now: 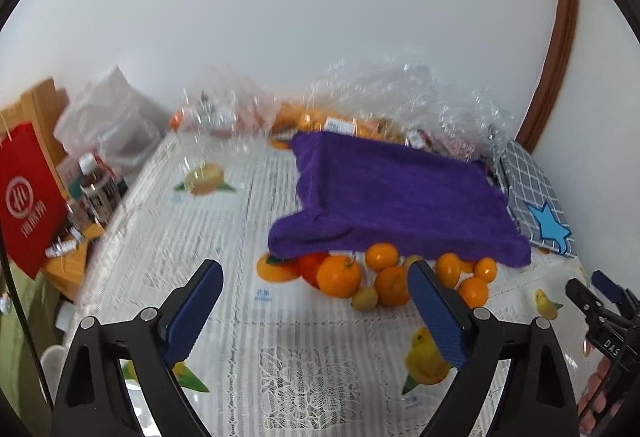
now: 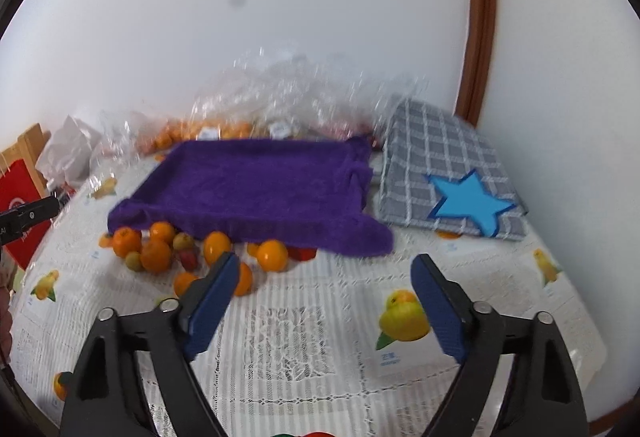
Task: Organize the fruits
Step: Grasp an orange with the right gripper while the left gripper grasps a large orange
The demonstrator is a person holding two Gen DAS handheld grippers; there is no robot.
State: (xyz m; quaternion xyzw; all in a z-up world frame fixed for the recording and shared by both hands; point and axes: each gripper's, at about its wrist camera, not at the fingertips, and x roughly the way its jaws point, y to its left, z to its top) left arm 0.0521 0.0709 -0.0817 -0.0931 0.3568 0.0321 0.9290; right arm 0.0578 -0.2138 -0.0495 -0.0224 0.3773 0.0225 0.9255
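A pile of oranges, small yellow-green fruits and a red fruit lies on the lace tablecloth against the front edge of a purple towel-covered tray. My left gripper is open and empty, hovering just in front of the pile. My right gripper is open and empty, to the right of the pile; it also shows at the right edge of the left wrist view.
A grey checked cloth box with a blue star sits right of the tray. Clear plastic bags of fruit line the wall. A red bag and bottles stand off the table's left side.
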